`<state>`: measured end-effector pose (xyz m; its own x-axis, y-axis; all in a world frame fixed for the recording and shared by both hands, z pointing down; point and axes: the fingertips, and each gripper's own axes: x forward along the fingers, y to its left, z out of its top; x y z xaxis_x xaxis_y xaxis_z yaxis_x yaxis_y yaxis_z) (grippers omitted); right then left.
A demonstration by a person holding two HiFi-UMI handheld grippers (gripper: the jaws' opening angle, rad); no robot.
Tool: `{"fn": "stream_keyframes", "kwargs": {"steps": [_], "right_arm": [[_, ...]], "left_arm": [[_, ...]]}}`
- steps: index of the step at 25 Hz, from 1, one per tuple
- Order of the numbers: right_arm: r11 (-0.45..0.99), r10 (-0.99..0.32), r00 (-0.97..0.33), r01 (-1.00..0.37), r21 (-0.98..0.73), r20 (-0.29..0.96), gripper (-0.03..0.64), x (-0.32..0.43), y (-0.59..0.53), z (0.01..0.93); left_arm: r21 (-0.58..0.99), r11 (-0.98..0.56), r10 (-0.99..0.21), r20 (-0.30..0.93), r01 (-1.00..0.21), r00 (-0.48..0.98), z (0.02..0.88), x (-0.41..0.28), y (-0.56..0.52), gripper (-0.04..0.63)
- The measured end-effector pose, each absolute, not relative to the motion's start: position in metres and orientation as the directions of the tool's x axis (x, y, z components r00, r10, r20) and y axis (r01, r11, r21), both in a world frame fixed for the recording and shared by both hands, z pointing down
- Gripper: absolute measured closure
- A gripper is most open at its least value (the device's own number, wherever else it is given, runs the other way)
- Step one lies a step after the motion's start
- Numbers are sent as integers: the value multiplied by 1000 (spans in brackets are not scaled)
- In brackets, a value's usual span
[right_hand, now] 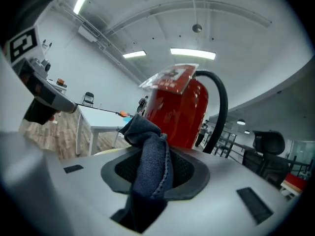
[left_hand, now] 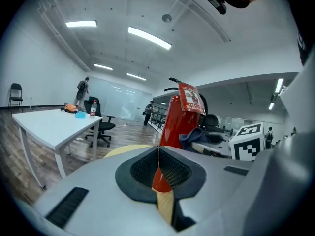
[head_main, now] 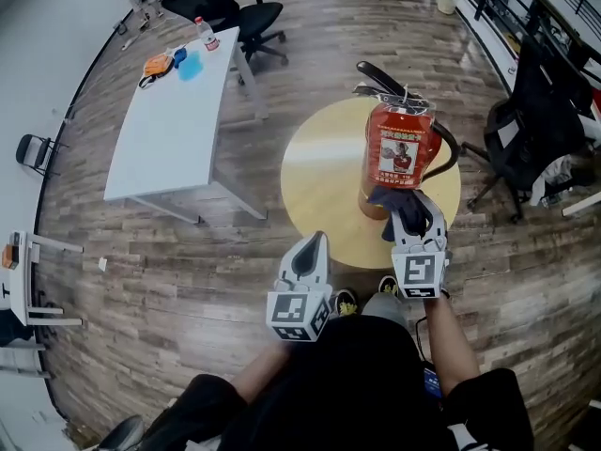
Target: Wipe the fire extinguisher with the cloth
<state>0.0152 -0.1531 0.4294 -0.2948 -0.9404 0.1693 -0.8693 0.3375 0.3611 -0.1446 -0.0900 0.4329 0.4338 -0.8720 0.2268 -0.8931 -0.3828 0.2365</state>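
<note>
Red fire extinguisher (head_main: 399, 148) upright on round yellow surface (head_main: 319, 181), centre-right of frame, right gripper (head_main: 414, 209) fingers clamped on dark blue cloth (head_main: 387, 198) at its lower body, left gripper (head_main: 315, 242) fingers closed, empty, lower centre.

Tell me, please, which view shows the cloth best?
The right gripper view: the cloth fills its centre, clamped in the right tool. The head view shows it small by the fire extinguisher; the left gripper view, partly.
</note>
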Motion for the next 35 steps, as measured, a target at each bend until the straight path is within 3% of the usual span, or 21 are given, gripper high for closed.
{"fn": "stream_keyframes", "kwargs": {"steps": [4,6,10,14,20,22,25,27,31,35], "right_arm": [[388,-889,-311,-901,192,335,480,25,-156,477],[364,-902,-296,-913,185,314,480,33,-156,467],[286,-958,-281,-943,171,56,480,52,-158,373],[247,-930,-261,-965,85,-259,480,83,-148,246],[293,-892,-307,-952,92,-332,480,89,-198,157],[357,-887,-390,-919,167,-249,480,63,-219,160],[460,-875,-484,-844,276,-21,480,30,-237,202],[513,-851,-525,-827,232,8,472,36,-230,216],[643,-765,-628,-738,203,140,362,46,-205,236],[690,-723,-670,-692,214,169,392,52,-196,257]], "left_arm": [[237,-397,-862,236,-887,449,433,-139,-91,572],[238,-400,-858,241,-885,453,435,-139,-90,572],[236,-394,-859,248,-888,447,439,-141,-89,572],[235,-385,-865,244,-892,438,439,-141,-90,572],[236,-396,-861,241,-887,449,438,-130,-91,572],[235,-407,-856,241,-883,458,439,-122,-91,572],[236,-414,-854,234,-879,465,434,-114,-93,572],[237,-410,-858,229,-881,460,431,-115,-93,572],[236,-391,-865,235,-889,443,435,-121,-96,572],[235,-391,-865,238,-890,442,437,-117,-97,571]]}}
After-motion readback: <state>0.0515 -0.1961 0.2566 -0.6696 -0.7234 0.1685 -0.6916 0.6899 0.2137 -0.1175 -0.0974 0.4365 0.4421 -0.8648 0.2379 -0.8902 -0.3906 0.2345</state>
